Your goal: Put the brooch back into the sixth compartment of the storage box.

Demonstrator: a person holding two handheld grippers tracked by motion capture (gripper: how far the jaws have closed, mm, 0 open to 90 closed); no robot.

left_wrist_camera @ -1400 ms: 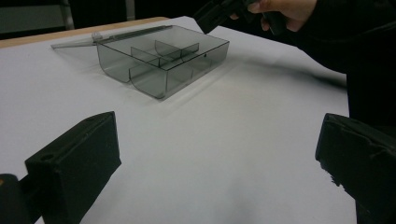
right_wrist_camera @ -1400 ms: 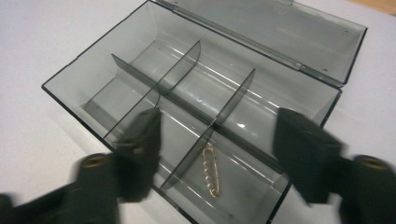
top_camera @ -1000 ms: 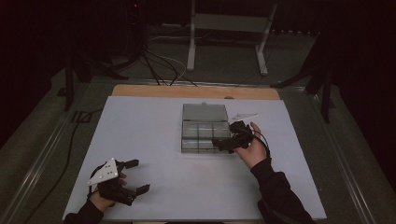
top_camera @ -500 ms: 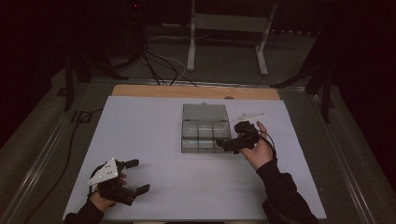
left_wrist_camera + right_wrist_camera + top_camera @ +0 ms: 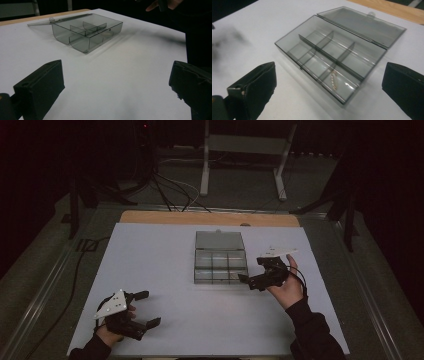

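With both our left gripper point(image 5: 142, 309) and right gripper point(image 5: 254, 273) spread empty, we feared nudging the open compartment box point(image 5: 329, 56) (holding perhaps a small chain point(image 5: 333, 79)) sideways.

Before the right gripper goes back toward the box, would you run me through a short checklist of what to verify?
1. Lid fully open, lying flat behind the compartment box: ok.
2. Right gripper open, nothing between its jaws: ok.
3. Right gripper apart from the box's wall, just beside its near right corner: ok.
4. Small chain lies inside the nearest corner compartment: ok.
5. Other five compartments empty: they look so, though glare makes it hard to confirm: cannot tell.
6. Left gripper open and parked far from the box, out of the way: ok.
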